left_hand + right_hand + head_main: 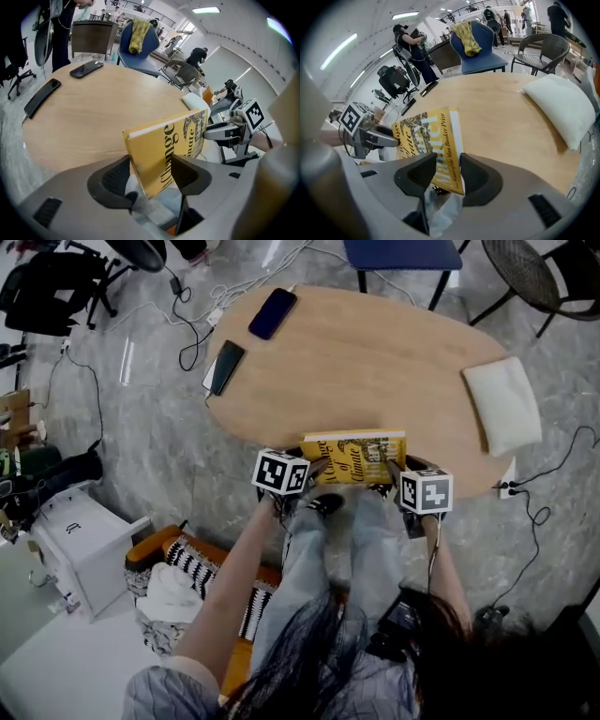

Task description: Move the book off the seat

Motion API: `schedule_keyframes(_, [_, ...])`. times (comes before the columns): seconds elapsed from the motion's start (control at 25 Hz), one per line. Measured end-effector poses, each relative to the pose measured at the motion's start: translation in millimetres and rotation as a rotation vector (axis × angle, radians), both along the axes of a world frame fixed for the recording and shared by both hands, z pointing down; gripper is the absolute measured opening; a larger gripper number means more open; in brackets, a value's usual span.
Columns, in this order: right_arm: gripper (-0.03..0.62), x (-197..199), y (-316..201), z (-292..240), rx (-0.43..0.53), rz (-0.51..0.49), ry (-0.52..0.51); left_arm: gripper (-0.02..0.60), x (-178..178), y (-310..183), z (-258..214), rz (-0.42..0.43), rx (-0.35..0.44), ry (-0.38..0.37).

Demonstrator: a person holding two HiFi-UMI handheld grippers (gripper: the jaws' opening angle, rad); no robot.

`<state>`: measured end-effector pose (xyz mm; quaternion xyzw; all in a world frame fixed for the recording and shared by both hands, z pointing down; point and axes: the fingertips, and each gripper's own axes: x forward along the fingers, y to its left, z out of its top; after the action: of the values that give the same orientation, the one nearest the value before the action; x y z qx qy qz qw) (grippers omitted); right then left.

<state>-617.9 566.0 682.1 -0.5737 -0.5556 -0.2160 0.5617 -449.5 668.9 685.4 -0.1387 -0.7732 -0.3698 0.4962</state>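
A yellow hardback book (pixel 353 457) rests tilted at the near edge of the oval wooden table (pixel 375 352), just above the seated person's knees. My left gripper (pixel 314 493) is at its lower left corner and my right gripper (pixel 398 476) at its lower right corner. In the left gripper view the book (pixel 164 150) stands slanted between the wide-set jaws of the left gripper (pixel 150 176), and the pads do not clamp it. In the right gripper view the book's corner (pixel 426 136) lies between the right gripper's (pixel 447 176) spread jaws, also unclamped.
Two dark phones (pixel 273 312) (pixel 225 367) lie on the table's far left and a white pillow (pixel 502 404) on its right end. A blue chair (pixel 403 254) stands beyond. An orange seat with a striped cushion (pixel 187 559) and a white unit (pixel 84 540) stand to my left. Cables cross the floor.
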Motion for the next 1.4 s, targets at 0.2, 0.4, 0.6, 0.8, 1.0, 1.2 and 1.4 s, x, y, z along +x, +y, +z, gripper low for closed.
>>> schedule_keyframes(0.2, [0.167,0.5,12.0,28.6,0.028,0.014,-0.002,0.284,1.8,10.0,26.4,-0.017,0.020,0.029])
schedule_keyframes(0.4, [0.160,-9.4,19.1,39.1,0.033,0.074,0.011,0.284,-7.9,18.4,35.4,-0.063,0.041,-0.004])
schedule_keyframes(0.6, [0.109,-15.8,28.2,49.9,0.028,0.128,0.038,0.249,-10.4,36.4,50.7,-0.127,0.011,0.032])
schedule_keyframes(0.8, [0.075,-16.7,22.2,61.2,0.054,0.167,0.010,0.247,-6.6,34.9,66.4,-0.161,0.042,0.077])
schedule_keyframes(1.0, [0.074,-19.7,20.9,67.2,0.062,0.220,0.030,0.264,-8.4,38.9,66.6,-0.098,-0.032,0.072])
schedule_keyframes(1.2, [0.074,-33.6,24.2,54.8,0.029,0.337,0.056,0.267,2.2,46.7,60.5,-0.167,-0.055,0.061])
schedule_keyframes(1.4, [0.074,-42.1,27.7,34.7,-0.030,0.409,0.073,0.265,5.5,48.7,38.2,-0.245,-0.028,-0.037])
